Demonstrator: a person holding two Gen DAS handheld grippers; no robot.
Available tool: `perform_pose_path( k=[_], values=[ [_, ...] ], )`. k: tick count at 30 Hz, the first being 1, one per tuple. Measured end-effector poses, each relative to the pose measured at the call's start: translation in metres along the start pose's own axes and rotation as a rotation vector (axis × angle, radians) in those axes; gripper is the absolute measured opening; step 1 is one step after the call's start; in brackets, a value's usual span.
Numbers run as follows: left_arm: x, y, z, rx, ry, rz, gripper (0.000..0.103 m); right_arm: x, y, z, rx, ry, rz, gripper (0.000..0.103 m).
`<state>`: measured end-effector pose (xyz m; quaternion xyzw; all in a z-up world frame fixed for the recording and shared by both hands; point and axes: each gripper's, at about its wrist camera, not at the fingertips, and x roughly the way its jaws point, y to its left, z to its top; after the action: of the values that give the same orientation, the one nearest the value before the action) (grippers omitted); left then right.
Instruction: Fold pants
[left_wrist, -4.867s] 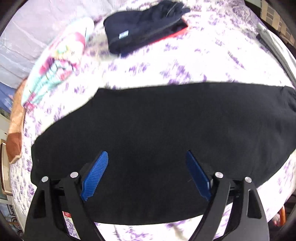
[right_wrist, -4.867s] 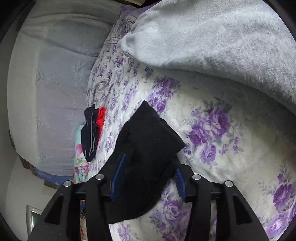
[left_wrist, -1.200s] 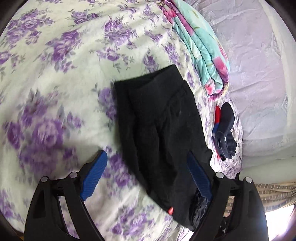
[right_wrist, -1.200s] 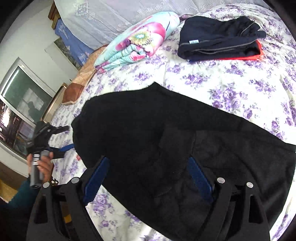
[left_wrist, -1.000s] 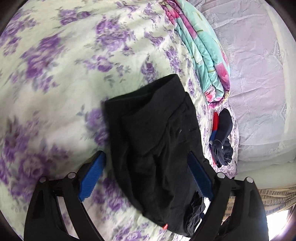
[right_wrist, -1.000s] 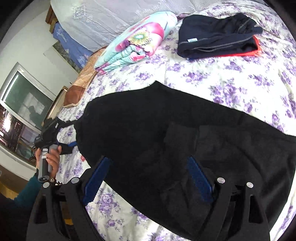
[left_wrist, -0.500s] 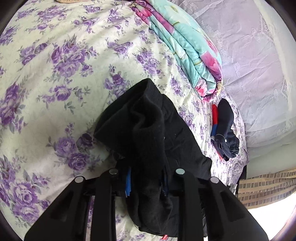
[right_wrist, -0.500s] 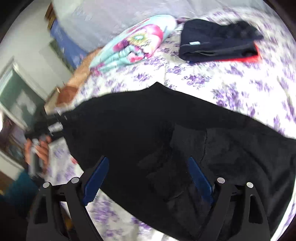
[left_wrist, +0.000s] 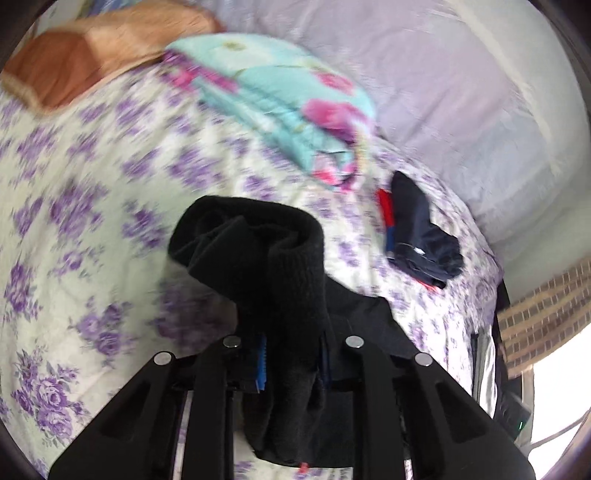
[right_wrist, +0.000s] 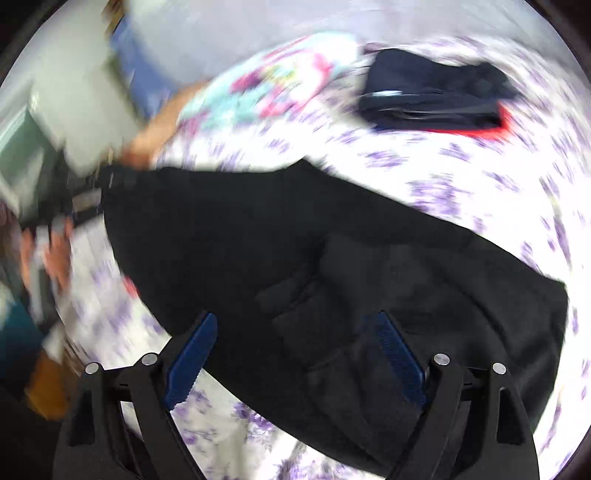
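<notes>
Black pants (right_wrist: 258, 229) lie spread across the floral bedspread (right_wrist: 461, 173). My left gripper (left_wrist: 291, 354) is still closing, and its blue pads pinch one end of the pants (left_wrist: 258, 251). That end is bunched and lifted off the bed, its rolled edge curling over the fingers. My right gripper (right_wrist: 295, 321) hangs open just above the wider part of the pants, its blue pads apart and nothing pinched between them. In the blurred right wrist view, a person's hand (right_wrist: 44, 251) holds the left gripper at the pants' far left end.
A folded teal floral quilt (left_wrist: 280, 99) and a brown pillow (left_wrist: 74, 66) lie at the head of the bed. A stack of folded dark clothes with a red layer (left_wrist: 417, 229) sits near the pale lavender drape (left_wrist: 461, 92). A striped cloth (left_wrist: 543, 317) hangs at the right.
My left gripper went from wide open around the pants' end to shut on it, then lifted it and rolled. The right gripper stayed open over the pants.
</notes>
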<state>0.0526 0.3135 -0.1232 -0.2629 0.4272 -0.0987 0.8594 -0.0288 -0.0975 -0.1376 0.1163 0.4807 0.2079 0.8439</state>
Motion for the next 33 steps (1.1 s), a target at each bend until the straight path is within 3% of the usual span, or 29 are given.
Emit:
perform_pose_path(
  k=[7, 10, 14, 17, 20, 25, 28, 30, 33],
  values=[
    [0.003, -0.152, -0.040, 0.383, 0.004, -0.101, 0.018, -0.073, -0.106, -0.034, 0.419, -0.150, 0.037, 0.090],
    [0.027, -0.224, -0.085, 0.536, 0.073, -0.186, 0.018, -0.104, -0.142, -0.064, 0.542, -0.216, 0.038, 0.090],
    [0.076, -0.291, -0.159, 0.676, 0.213, -0.252, 0.018, -0.131, -0.174, -0.099, 0.611, -0.240, 0.013, 0.091],
    [0.119, -0.316, -0.218, 0.767, 0.310, -0.208, 0.018, -0.144, -0.192, -0.126, 0.626, -0.237, 0.015, 0.091],
    [0.139, -0.326, -0.251, 0.799, 0.350, -0.155, 0.018, -0.148, -0.210, -0.150, 0.618, -0.224, 0.010, 0.091],
    [0.127, -0.350, -0.265, 0.844, 0.323, -0.151, 0.018, -0.146, -0.228, -0.162, 0.632, -0.232, 0.065, 0.091],
    [0.140, -0.368, -0.284, 0.958, 0.339, -0.025, 0.018, -0.150, -0.227, -0.157, 0.605, -0.235, 0.076, 0.091],
    [0.148, -0.367, -0.295, 0.989, 0.365, 0.016, 0.021, -0.154, -0.227, -0.150, 0.585, -0.235, 0.076, 0.091],
    [0.148, -0.363, -0.300, 0.997, 0.389, 0.025, 0.047, -0.163, -0.229, -0.141, 0.558, -0.257, 0.088, 0.093]
  ],
)
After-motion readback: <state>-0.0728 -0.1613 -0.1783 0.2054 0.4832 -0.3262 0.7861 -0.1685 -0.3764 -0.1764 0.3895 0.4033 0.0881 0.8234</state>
